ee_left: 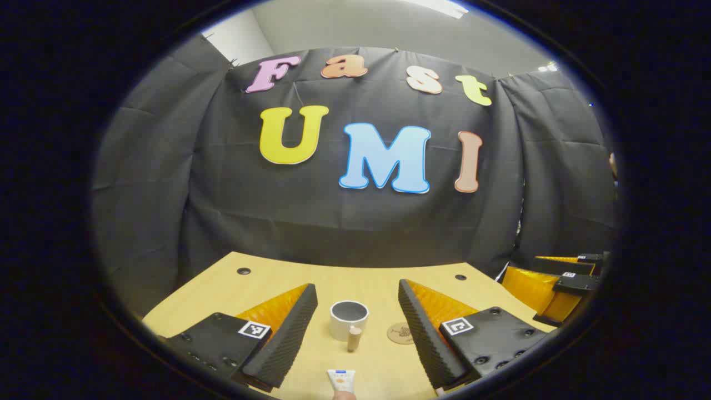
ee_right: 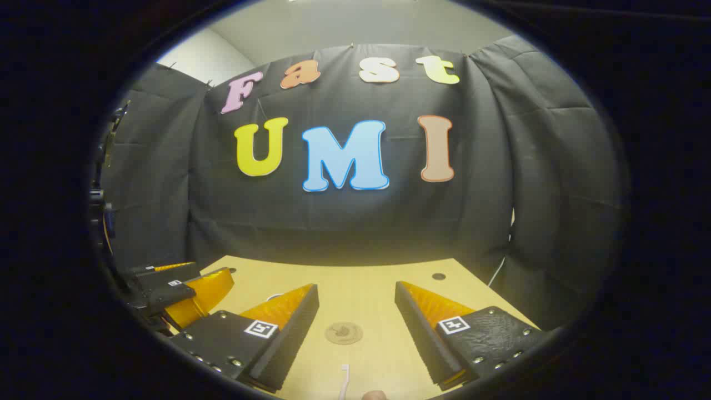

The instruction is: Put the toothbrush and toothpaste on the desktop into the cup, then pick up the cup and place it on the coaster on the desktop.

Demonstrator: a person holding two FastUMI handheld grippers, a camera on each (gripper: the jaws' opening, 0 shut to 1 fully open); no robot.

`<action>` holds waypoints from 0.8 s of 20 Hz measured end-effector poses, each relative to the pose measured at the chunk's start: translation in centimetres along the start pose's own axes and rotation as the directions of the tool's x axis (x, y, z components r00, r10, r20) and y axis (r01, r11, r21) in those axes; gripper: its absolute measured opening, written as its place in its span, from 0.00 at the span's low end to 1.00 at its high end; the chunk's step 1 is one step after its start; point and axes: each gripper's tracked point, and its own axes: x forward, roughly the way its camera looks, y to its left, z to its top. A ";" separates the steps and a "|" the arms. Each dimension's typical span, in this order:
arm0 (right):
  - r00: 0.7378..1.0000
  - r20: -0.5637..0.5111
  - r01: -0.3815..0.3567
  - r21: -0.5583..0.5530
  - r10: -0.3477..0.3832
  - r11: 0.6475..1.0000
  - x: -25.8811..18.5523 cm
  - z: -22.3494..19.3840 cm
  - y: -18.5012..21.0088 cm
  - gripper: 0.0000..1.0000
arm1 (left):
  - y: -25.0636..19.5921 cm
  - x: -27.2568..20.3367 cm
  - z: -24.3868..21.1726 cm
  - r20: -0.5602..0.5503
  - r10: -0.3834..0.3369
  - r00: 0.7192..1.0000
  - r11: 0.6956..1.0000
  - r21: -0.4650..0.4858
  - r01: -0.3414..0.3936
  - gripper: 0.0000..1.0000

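A white cup (ee_left: 349,319) with a dark inside stands upright on the wooden desktop (ee_left: 355,278), straight ahead between the fingers of my open left gripper (ee_left: 357,286). A small tan cylinder (ee_left: 354,338) sits just in front of the cup. Nearer still lies the white and orange toothpaste tube (ee_left: 341,381). The round brown coaster (ee_left: 401,333) lies right of the cup. My right gripper (ee_right: 356,288) is open over the desk with the coaster (ee_right: 343,333) ahead between its fingers. The thin white toothbrush (ee_right: 344,380) lies at the near edge. Neither gripper holds anything.
The right gripper (ee_left: 555,283) hangs off the desk's right side in the left gripper view, and the left gripper (ee_right: 183,289) shows at the left of the right gripper view. Two dark cable holes (ee_left: 243,271) (ee_left: 460,276) mark the desk's far corners. Black cloth walls the back.
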 end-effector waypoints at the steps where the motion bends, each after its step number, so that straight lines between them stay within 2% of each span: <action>1: 1.000 -0.032 -0.001 0.014 0.001 1.000 0.2 -0.8 -0.2 0.89 | -0.1 0.0 -0.3 -0.013 -0.001 1.000 1.000 0.002 0.001 0.96; 5: 0.981 -0.195 0.003 0.037 0.005 0.999 1.0 -4.8 -0.7 0.90 | -0.6 0.2 -2.9 -0.106 -0.009 0.994 1.000 0.003 0.009 0.96; 10: 0.947 -0.319 -0.042 0.008 0.043 0.999 0.9 -7.7 0.3 0.87 | -1.0 0.3 -5.6 -0.215 -0.028 0.976 1.000 -0.001 0.028 0.96; 11: 0.931 -0.362 -0.058 0.010 0.058 0.998 0.8 -8.9 0.7 0.90 | -0.9 0.3 -6.1 -0.233 -0.030 0.972 0.999 0.014 0.035 0.96; 13: 0.895 -0.442 -0.065 0.014 0.065 0.998 0.5 -11.1 1.3 0.90 | -0.9 0.0 -7.7 -0.307 -0.043 0.951 0.999 -0.017 0.040 0.97; 14: 0.855 -0.516 -0.062 0.005 0.056 0.998 0.2 -13.2 1.4 0.89 | -0.8 -0.3 -9.2 -0.367 -0.048 0.929 0.999 -0.032 0.039 0.97; 16: 0.789 -0.612 -0.073 -0.015 0.048 0.997 -0.5 -16.0 1.6 0.90 | -0.2 -0.7 -13.3 -0.499 -0.021 0.866 0.998 0.034 0.044 0.96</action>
